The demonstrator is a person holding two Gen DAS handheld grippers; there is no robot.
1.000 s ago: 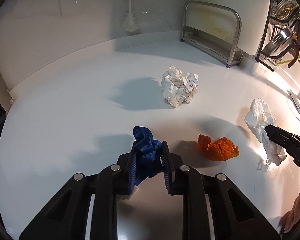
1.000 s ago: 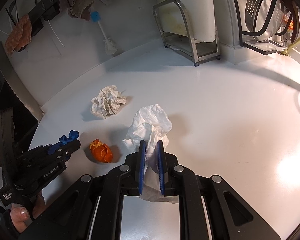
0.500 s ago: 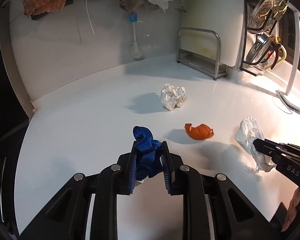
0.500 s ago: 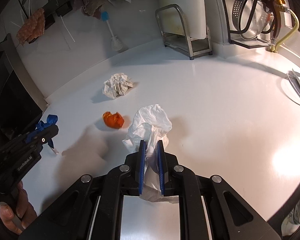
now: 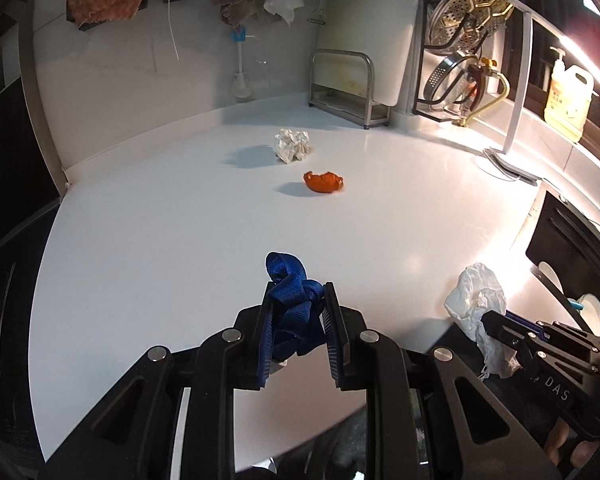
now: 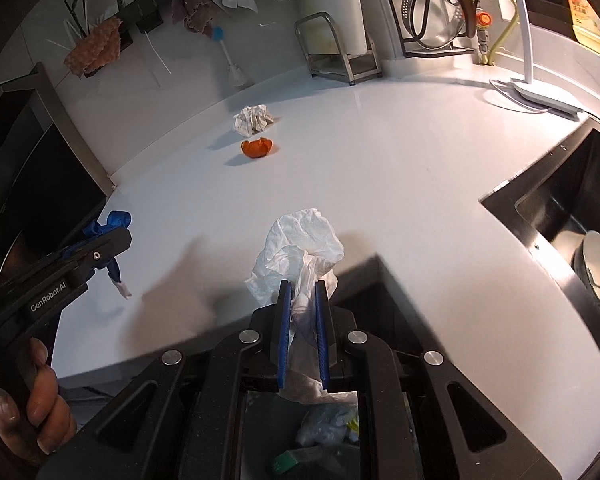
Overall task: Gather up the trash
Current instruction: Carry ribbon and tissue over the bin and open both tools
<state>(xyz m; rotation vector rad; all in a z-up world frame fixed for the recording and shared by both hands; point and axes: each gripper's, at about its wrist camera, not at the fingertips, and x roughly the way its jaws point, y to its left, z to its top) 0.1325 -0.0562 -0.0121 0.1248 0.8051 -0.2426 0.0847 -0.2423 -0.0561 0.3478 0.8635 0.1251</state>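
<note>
- Two pieces of trash are already in hand: the left gripper is clamped on a knotted blue strap, and the right gripper is pinched on a white crumpled tissue. Both are lifted off the white counter, near its front edge.
- What looks like a bin with trash in it sits below the counter edge, right under the right gripper. Can't see its rim, so I'd guess a sloppy release could drop stuff beside it.
- Tissue is only caught by a thin bit between the pads, with most of it puffing out in front. It could tear or slide free if swung fast.
- Strap has a loose tail hanging down in the right wrist view, which might snag on the counter edge.
- Both grippers are near each other, so they could bump over the bin.
- Crumpled paper ball and orange peel sit far back on the counter, just beside each other. Easy to forget, and the peel might skid if nudged.
</note>
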